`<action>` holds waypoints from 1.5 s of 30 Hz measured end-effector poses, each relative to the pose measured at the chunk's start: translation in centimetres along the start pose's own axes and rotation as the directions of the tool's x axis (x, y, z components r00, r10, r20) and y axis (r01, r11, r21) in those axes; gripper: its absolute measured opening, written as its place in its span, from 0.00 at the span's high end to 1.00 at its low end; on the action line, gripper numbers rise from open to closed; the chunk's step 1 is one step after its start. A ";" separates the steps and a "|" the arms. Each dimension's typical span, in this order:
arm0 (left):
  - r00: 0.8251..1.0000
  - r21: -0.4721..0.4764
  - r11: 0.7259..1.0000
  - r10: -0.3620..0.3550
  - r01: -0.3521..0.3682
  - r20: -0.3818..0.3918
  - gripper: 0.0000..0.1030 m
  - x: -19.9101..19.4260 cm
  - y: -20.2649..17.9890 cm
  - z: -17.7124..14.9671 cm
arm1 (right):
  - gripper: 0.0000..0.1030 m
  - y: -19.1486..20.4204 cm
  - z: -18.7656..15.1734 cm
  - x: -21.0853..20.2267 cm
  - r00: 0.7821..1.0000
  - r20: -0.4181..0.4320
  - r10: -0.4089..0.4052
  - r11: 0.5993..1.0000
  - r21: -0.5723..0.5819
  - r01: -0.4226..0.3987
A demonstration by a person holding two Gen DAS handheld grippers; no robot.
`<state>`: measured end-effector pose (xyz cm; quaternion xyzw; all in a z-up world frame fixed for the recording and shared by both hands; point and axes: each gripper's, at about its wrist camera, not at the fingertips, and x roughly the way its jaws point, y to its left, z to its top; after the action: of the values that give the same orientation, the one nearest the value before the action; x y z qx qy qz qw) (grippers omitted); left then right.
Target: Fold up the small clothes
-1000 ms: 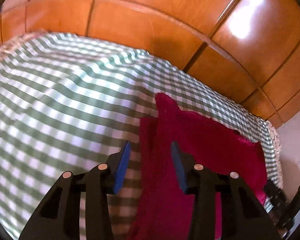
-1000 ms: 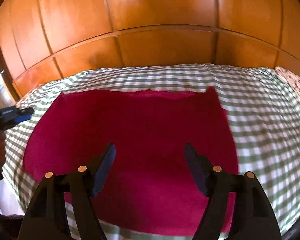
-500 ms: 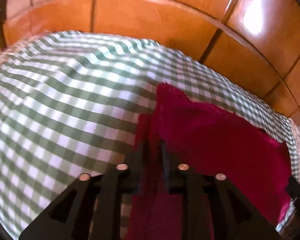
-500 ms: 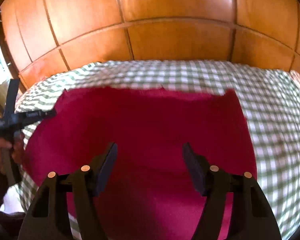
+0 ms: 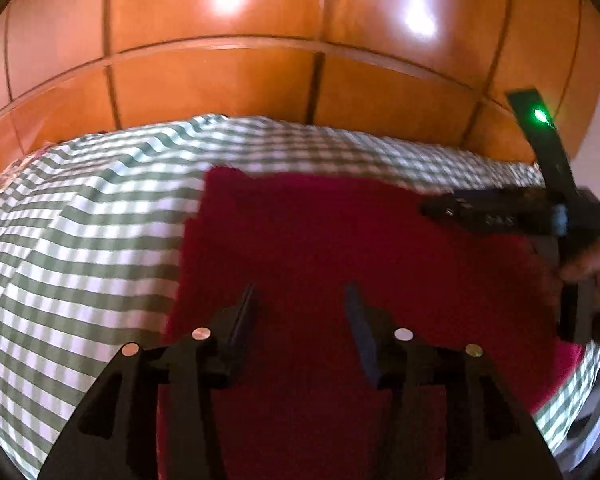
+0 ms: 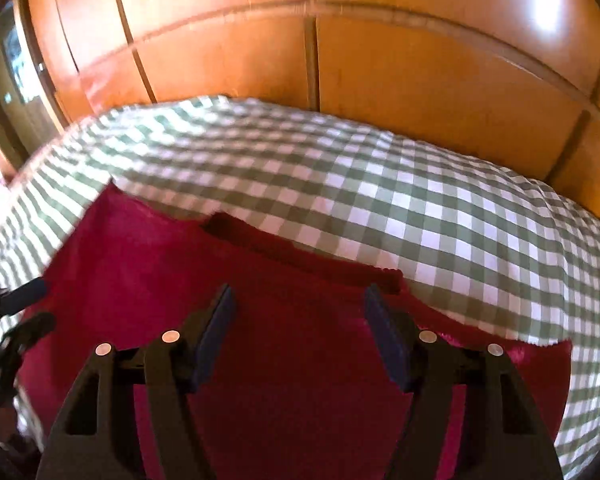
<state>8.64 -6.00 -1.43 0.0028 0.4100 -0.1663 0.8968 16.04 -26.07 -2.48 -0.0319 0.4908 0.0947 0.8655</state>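
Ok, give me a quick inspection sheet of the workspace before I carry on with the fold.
Surface: green-and-white checked bedcover, lightly rumpled.
Job's things: dark red fabric garment lying spread flat, left edge already folded over.
Clutter: nothing seen.
Grippers: left claw over the garment, jaws opening, nothing between them; right claw open above the garment's far edge, holding nothing.
Cables: nothing seen.
Surroundings: glossy orange-brown wooden wardrobe panels behind the bed.
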 end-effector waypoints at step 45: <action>0.992 -0.121 0.984 0.128 -0.130 -0.025 0.48 -2.9 2.1 -2.5 | 0.33 3.9 -9.6 -7.1 0.990 0.114 -0.077 0.984 0.167 0.058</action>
<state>5.69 -2.85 -1.21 -0.0241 0.4260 -0.0826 0.9006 3.62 -24.59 -1.17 0.0281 0.4426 0.0266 0.8959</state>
